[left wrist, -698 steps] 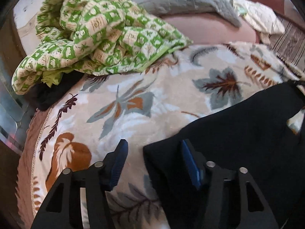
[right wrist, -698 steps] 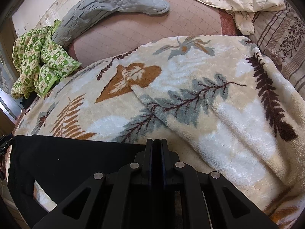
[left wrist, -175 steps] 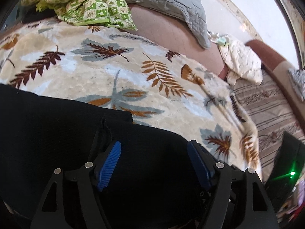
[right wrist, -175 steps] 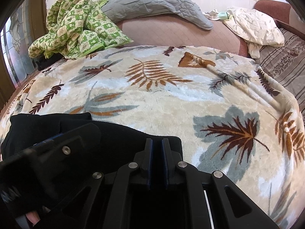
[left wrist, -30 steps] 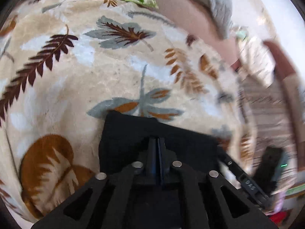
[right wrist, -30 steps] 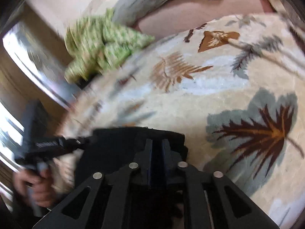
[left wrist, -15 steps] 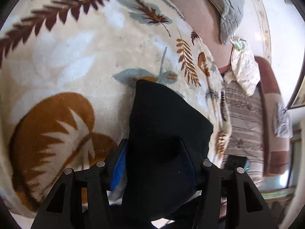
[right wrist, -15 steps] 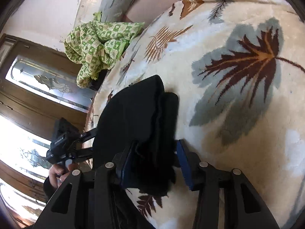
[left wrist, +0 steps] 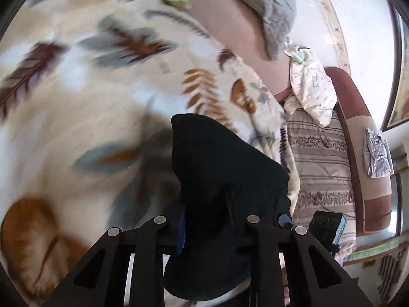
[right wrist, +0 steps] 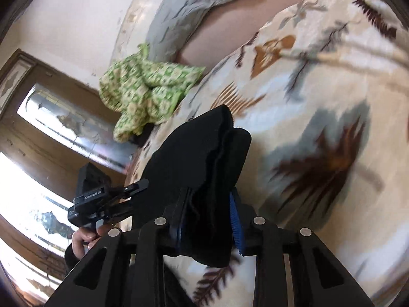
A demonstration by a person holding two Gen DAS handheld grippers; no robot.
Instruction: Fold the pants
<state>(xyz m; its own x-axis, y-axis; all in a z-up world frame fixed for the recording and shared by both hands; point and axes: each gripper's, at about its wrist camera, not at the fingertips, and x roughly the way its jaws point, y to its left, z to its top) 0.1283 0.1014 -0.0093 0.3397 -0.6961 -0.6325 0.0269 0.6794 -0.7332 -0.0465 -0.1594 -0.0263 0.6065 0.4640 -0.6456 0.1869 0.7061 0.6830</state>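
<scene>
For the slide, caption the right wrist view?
Right gripper clamps folded black pants above leaf-print blanket.

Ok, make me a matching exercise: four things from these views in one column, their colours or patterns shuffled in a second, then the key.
Things
1. folded pants
2. blanket
3. crumpled cloth
4. quilted pillow

Colours or patterns
A. plain grey
B. green and cream checks
C. black
D. cream with brown and grey leaves

Pairs: 1-C, 2-D, 3-B, 4-A
</scene>
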